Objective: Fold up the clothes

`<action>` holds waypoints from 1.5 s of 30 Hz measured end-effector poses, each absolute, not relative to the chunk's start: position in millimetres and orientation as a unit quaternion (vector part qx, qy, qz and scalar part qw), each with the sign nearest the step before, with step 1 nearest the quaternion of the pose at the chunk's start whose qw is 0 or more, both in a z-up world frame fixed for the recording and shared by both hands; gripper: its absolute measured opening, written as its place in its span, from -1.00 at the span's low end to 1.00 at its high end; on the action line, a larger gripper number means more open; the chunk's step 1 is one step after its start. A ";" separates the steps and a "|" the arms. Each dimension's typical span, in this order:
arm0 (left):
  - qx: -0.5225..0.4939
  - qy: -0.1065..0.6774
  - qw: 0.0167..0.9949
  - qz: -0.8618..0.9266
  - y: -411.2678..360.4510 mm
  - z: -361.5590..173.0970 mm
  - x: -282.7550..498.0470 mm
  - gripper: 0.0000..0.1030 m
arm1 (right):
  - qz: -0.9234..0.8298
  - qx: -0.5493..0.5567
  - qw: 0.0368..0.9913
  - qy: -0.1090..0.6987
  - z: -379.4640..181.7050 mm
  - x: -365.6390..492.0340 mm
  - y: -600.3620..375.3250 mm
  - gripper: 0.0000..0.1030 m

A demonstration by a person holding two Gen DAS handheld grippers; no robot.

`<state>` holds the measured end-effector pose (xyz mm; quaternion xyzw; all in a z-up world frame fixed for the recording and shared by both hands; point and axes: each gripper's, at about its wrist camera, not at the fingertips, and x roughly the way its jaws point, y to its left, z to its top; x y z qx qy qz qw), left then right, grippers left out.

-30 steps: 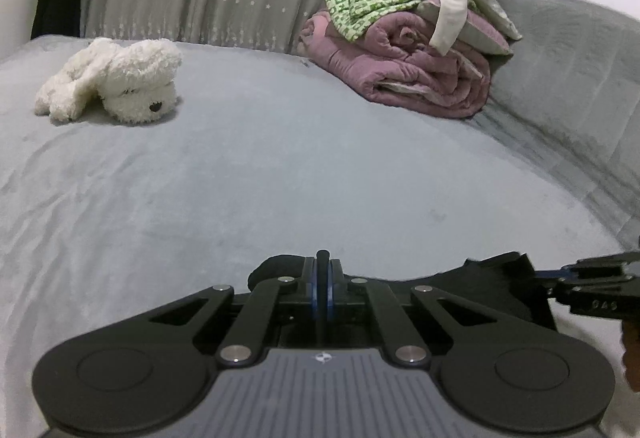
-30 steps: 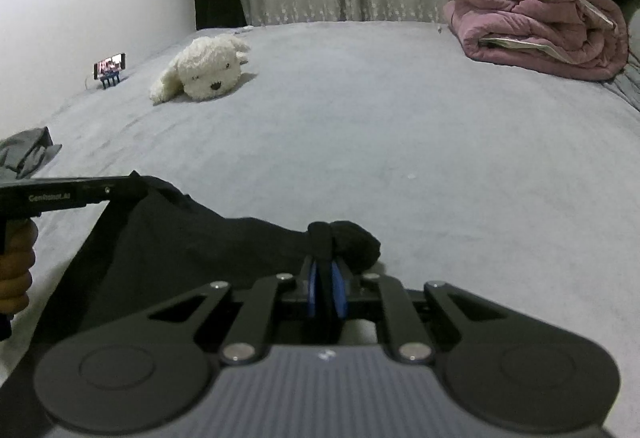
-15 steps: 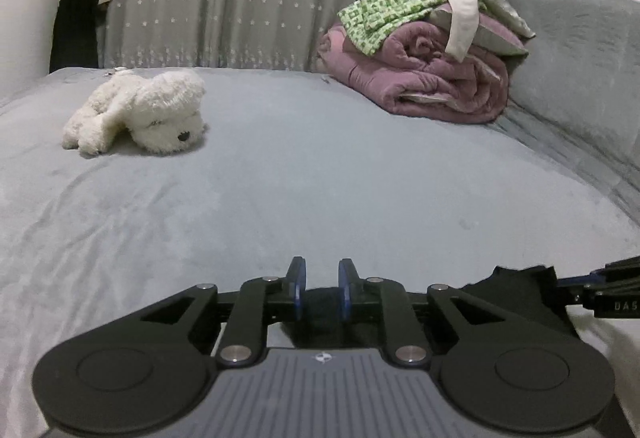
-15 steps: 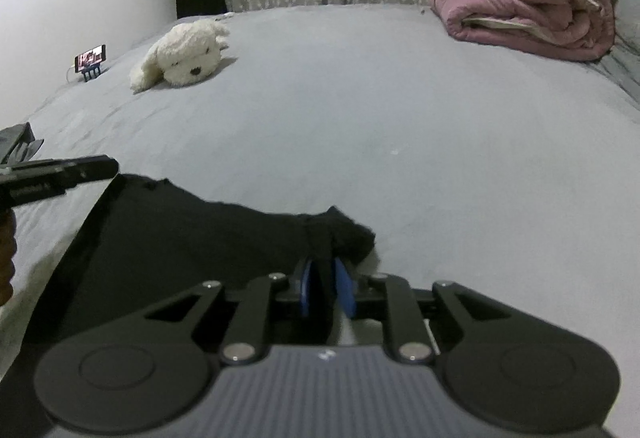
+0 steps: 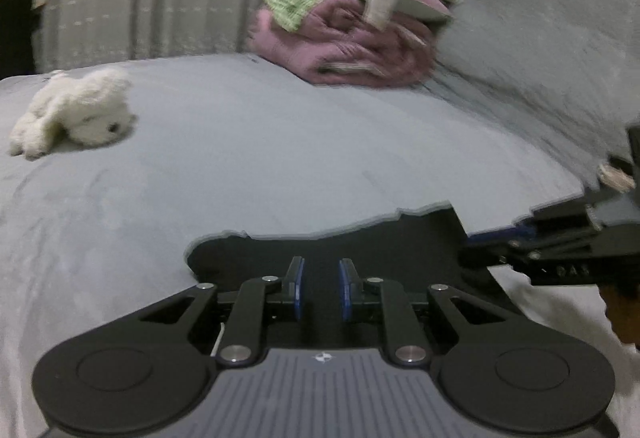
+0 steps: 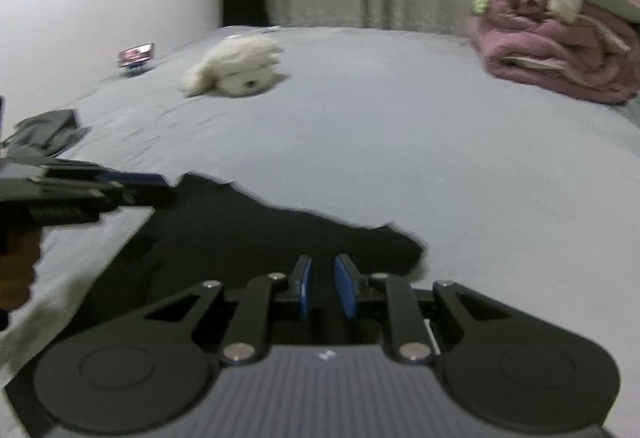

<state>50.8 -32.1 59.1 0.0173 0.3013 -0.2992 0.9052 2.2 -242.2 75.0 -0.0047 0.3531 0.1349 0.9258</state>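
Observation:
A black garment lies spread on the grey bed, its far edge ragged against the sheet. My left gripper is open just above its near left part, with only dark cloth showing between the blue pads. The right gripper is open too, over the garment's right end near a corner. Each gripper shows in the other's view, at the cloth's side edge: the right gripper and the left gripper. Both views are blurred by motion.
A white plush dog lies at the far left of the bed. A pile of pink blanket and clothes sits at the far right. A grey garment and a small phone on a stand are near the left wall.
Both grippers have opened and let go of the black garment, the left first, then the right. The cloth now lies flat, and both views have tilted up slightly.

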 end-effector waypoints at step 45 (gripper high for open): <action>0.023 0.354 0.886 -0.299 -29.9 49.3 22.5 -0.60 | 0.188 0.039 0.914 0.357 65.3 -5.6 -221.6 -0.52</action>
